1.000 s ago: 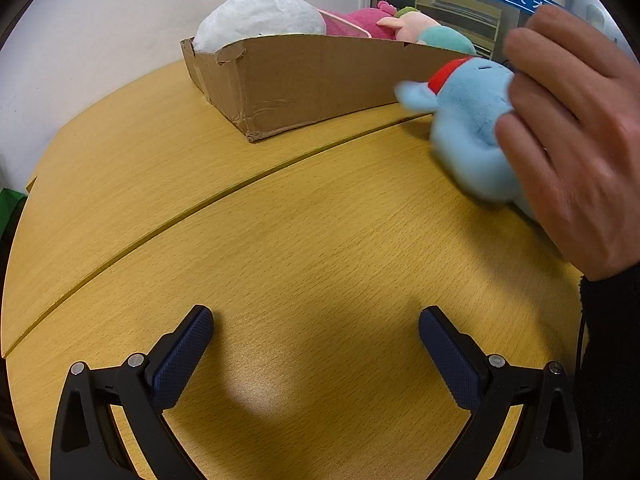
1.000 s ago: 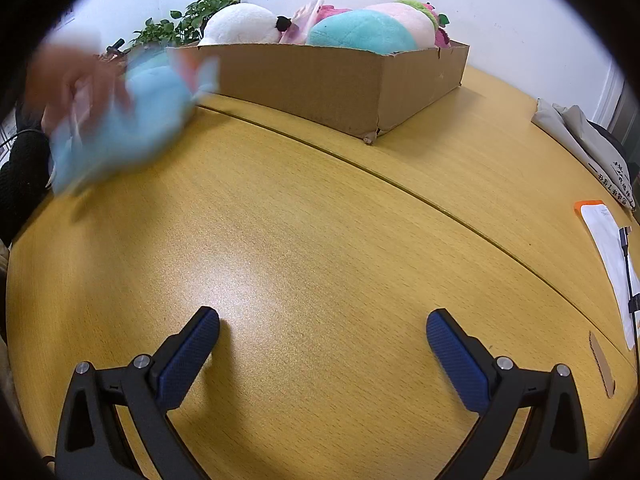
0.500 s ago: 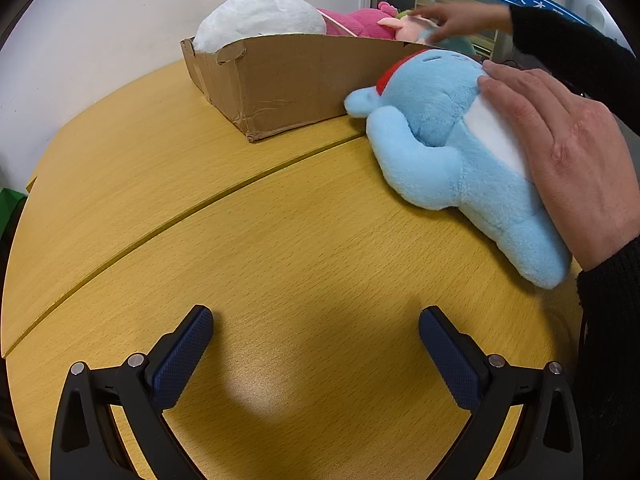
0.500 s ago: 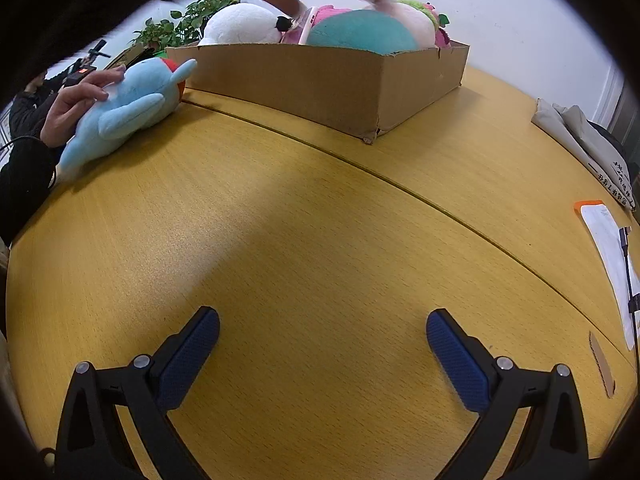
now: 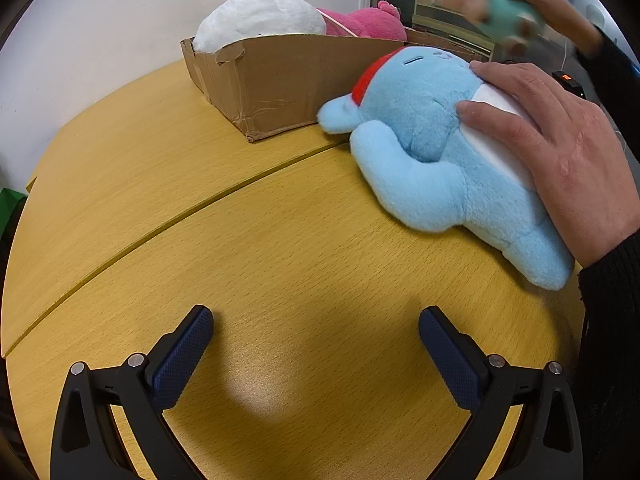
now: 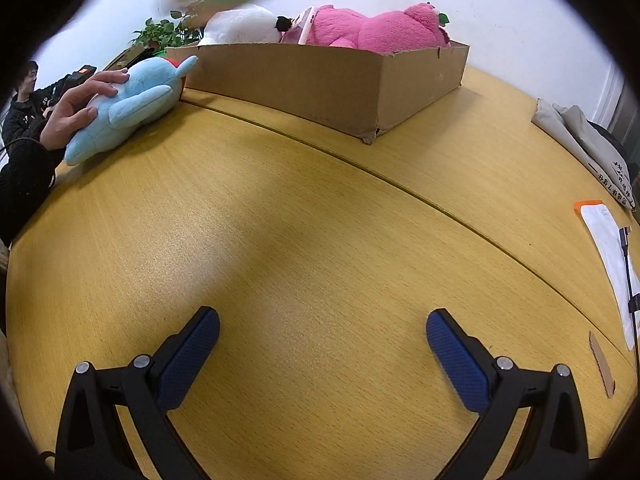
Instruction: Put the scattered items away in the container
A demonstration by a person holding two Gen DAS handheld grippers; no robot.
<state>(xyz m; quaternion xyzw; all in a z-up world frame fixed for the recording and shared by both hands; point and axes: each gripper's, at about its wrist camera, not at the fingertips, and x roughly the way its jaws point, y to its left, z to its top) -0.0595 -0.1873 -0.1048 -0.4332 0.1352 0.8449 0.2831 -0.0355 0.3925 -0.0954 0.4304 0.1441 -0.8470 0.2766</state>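
Plush blue toy [image 5: 436, 160] lies on the wooden surface [image 5: 240, 264] just beside the cardboard box [image 5: 288, 80], a bare hand [image 5: 560, 152] resting on it; soft and light, it likely suits a pinch across the arm or body; both grippers [image 5: 316, 336] [image 6: 322, 334] hover empty, jaws apart; only the right view shows papers [image 6: 608, 256].

bench [image 5: 280, 264] was wood-grain laminate, smooth, with a soft sheen under the light. box [image 5: 304, 80] was matt brown corrugated cardboard, creased and scuffed at its corner. blue plush toy [image 5: 436, 152] was fuzzy cloth pile with a smoother white cloth belly; pink plush [image 6: 372, 28] and white plush [image 5: 260, 20] were likewise soft pile. left tongs [image 5: 316, 336] and right tongs [image 6: 322, 338] had matt black plastic arms, metal screw heads and knurled blue pads [image 6: 188, 356].
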